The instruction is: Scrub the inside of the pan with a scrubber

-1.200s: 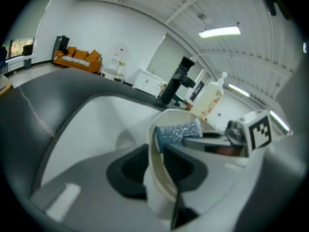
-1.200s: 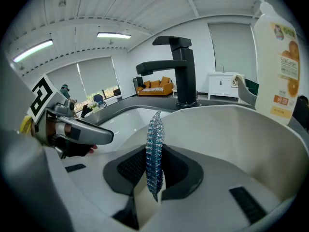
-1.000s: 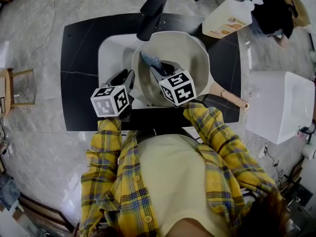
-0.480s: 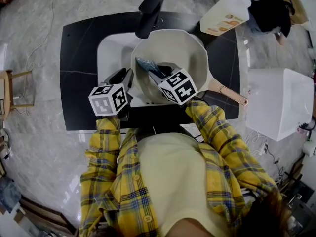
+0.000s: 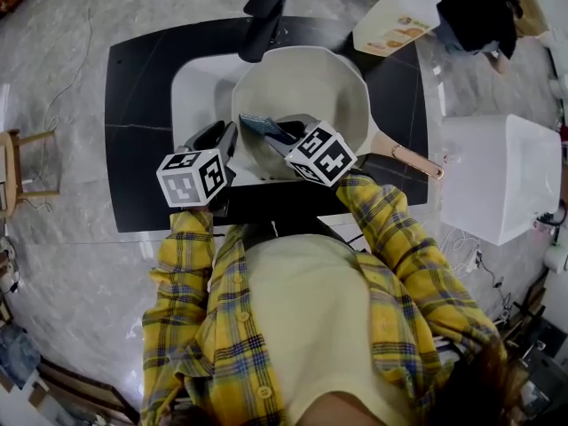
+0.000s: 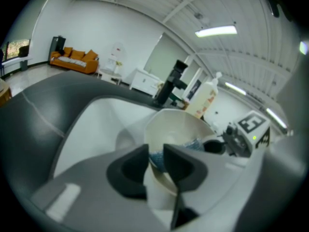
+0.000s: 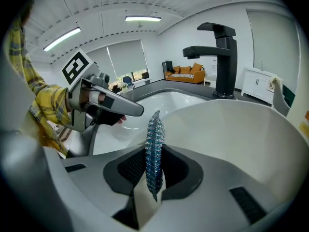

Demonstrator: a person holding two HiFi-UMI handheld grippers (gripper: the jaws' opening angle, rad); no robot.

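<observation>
A cream pan (image 5: 311, 82) sits tilted in the white sink (image 5: 200, 91), its copper-tipped handle (image 5: 404, 158) pointing right. My left gripper (image 5: 229, 140) is shut on the pan's near-left rim, and the rim passes between its jaws (image 6: 155, 151). My right gripper (image 5: 280, 134) reaches into the pan, shut on a flat blue glittery scrubber (image 5: 257, 125). In the right gripper view the scrubber (image 7: 154, 139) stands edge-on between the jaws (image 7: 154, 170), against the pan's inner wall (image 7: 231, 134). The left gripper view shows the scrubber (image 6: 193, 144) low inside the pan (image 6: 178, 124).
A black faucet (image 5: 264, 16) rises behind the pan, over the sink's back edge. A soap bottle (image 5: 395, 20) lies on the black counter (image 5: 138, 149) at the back right. A white box (image 5: 497, 176) stands to the right of the counter.
My right gripper has drawn the scrubber a little toward the pan's near-left side. The left gripper has kept its hold on the rim.
</observation>
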